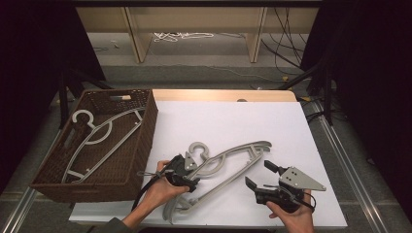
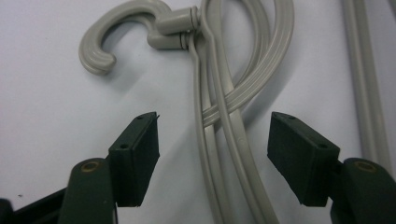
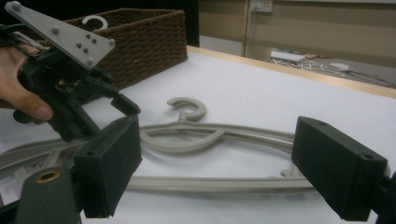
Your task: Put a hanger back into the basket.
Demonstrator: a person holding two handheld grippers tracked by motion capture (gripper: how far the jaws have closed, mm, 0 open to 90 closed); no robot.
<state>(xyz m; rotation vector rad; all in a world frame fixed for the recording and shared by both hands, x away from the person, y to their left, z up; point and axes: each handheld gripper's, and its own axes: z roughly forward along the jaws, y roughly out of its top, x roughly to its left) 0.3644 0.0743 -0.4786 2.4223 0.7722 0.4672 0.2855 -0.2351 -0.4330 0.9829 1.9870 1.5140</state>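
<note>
A grey plastic hanger [image 1: 233,158] lies slantwise on the white table top, hook [image 1: 197,148] toward the basket. In the left gripper view two necks sit close at the hook [image 2: 100,49], so it may be two hangers stacked. My left gripper [image 1: 197,171] is low over the hanger just below the hook. Its jaws [image 2: 215,140] stand apart on either side of the thin grey arms [image 2: 224,107], and the pads do not touch them. My right gripper [image 1: 260,174] rests near the front edge, open and empty, facing the hanger [image 3: 187,140] and the left gripper [image 3: 116,105].
A brown wicker basket [image 1: 145,126] stands at the table's left edge with another grey hanger [image 1: 104,133] lying inside it. The white top [image 1: 233,116] stretches back beyond the hanger. Behind the table are wooden legs and loose cables on the floor.
</note>
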